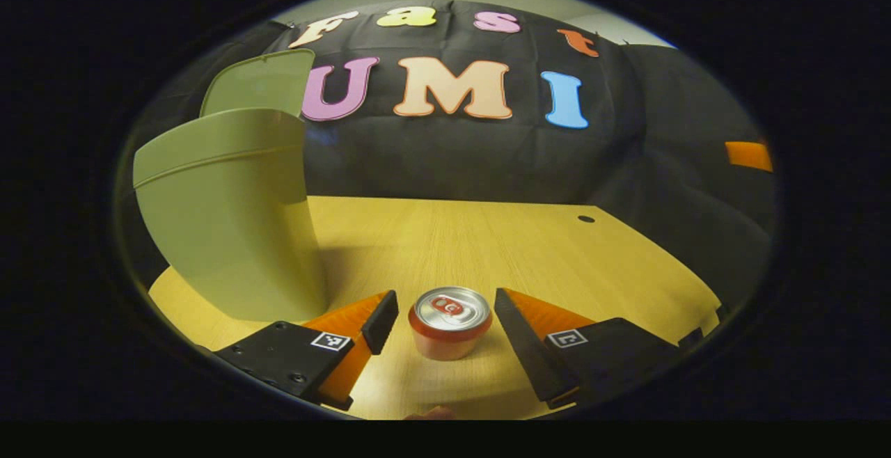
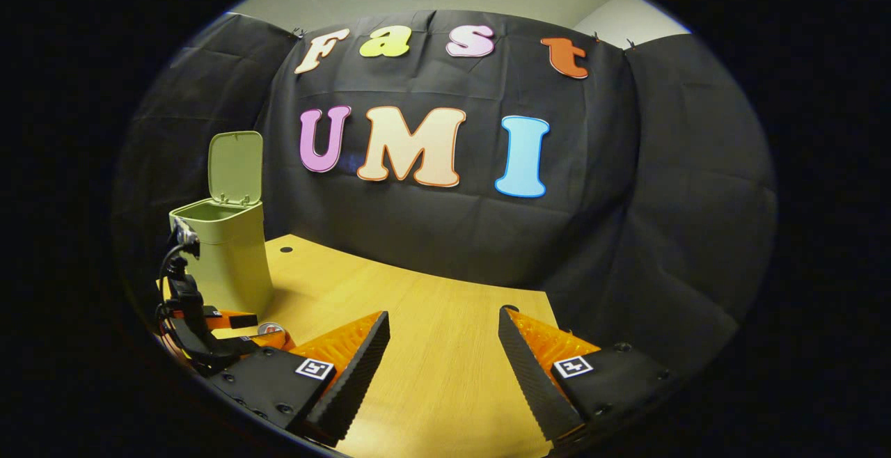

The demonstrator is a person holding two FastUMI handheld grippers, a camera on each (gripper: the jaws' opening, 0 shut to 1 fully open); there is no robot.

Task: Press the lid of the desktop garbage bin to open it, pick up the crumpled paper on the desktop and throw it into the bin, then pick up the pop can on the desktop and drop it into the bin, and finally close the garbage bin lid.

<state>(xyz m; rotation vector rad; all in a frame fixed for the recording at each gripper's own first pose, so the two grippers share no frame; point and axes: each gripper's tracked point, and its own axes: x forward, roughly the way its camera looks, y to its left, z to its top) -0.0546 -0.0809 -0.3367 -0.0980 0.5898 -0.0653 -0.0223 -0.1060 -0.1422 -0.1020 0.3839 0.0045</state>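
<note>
Wooden and pale yellow, the table (image 1: 487,242) carries the pop can (image 1: 450,322), which stands upright between the two fingers of the left gripper (image 1: 445,326) in the left gripper view. The jaws are wide open; each finger stands just beside the can with a small gap, and neither one touches it. The can is red with a silver top, and the pull tab is visible, but no brand name can be read on it. Small square black-and-white markers sit on both finger mounts. Left of the can, near it, stands the green bin (image 1: 230,214), with its lid (image 1: 261,82) raised upright behind the opening. From this low angle the inside of the bin is hidden.

In the right gripper view, the right gripper (image 2: 444,357) is also wide open, holds nothing and touches nothing, with bare table between its fingers. Farther off at the left edge, the left gripper appears again, low by the bin, with the top of the can just seen beside it. This view looks at the bin from farther away, so the open rim and the whole upright lid show clearly. Behind the table hangs the black cloth wall (image 2: 626,200).
</note>
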